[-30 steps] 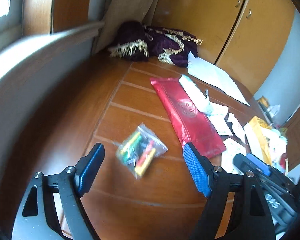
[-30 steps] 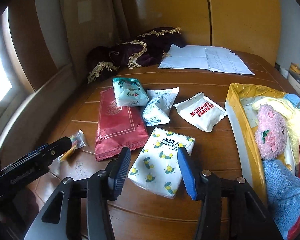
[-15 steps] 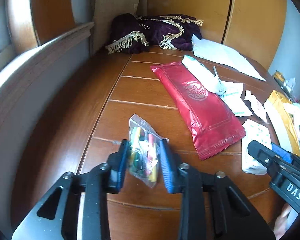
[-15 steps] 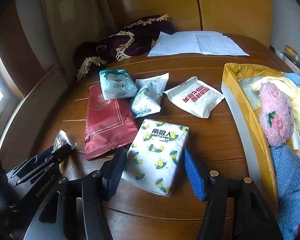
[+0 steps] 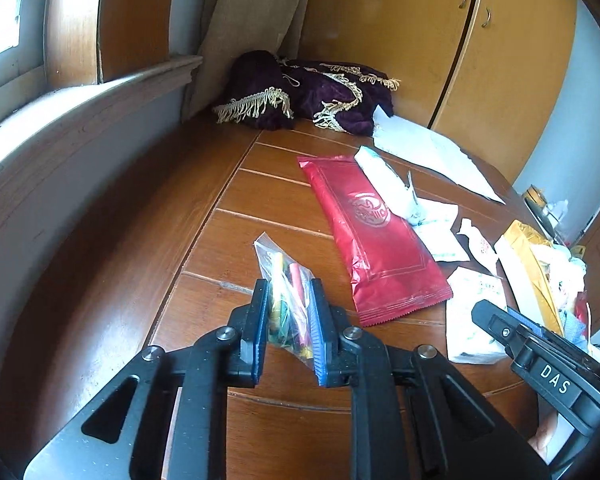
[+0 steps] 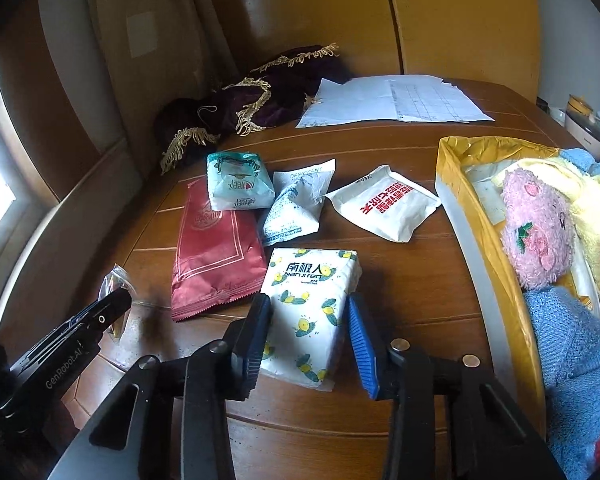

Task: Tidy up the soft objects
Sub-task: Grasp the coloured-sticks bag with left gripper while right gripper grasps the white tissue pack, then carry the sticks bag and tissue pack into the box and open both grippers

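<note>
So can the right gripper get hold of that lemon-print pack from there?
Probably yes. The right gripper is open with a finger on each side of the lemon-print pack, and nothing lies between them.

On the tabletop, the lemon-print tissue pack sits low at centre, between the right gripper's jaws. Left of it lies the foil pouch, with a tissue packet on its upper edge. At far left, the small clear bag stands between the left gripper's jaws. The stuffed open bag fills the right edge; papers lie at the top.
</note>
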A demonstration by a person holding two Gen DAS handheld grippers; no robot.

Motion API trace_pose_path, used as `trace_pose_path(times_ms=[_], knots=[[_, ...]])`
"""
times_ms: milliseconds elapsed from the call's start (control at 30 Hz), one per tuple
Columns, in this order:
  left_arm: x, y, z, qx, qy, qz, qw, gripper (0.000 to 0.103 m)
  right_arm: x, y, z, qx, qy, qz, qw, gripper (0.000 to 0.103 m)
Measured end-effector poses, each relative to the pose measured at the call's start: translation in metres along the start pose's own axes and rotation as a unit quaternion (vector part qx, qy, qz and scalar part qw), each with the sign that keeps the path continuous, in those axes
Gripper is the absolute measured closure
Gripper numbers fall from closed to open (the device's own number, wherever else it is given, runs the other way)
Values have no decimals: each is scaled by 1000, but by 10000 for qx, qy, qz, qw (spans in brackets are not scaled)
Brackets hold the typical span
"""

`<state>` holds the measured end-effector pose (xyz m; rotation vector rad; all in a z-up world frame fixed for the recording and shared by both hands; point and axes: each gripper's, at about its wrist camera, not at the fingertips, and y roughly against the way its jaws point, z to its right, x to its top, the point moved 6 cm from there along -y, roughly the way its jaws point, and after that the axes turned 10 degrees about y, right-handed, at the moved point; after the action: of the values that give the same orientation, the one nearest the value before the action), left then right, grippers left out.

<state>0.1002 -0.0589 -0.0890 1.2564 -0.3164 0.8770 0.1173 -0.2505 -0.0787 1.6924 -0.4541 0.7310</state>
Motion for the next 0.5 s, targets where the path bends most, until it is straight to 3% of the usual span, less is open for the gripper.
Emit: trace_pose_path(times_ms=[200,300,367,500], knots=[[0,9,1,-298,229,38,9993,88,3,29,5,295,-124,472,9984,68],[-5,10,12,-593,424,-164,9972,88,7,51,5,593,-45,706,9957,68],[-5,17,28,-945,503,-327,9937,88,9,70,9,704,-22,870,9937,68],[7,42,70,-1616,392,-197,9859,88,13,102,33,801,-158,1160,9899,67]])
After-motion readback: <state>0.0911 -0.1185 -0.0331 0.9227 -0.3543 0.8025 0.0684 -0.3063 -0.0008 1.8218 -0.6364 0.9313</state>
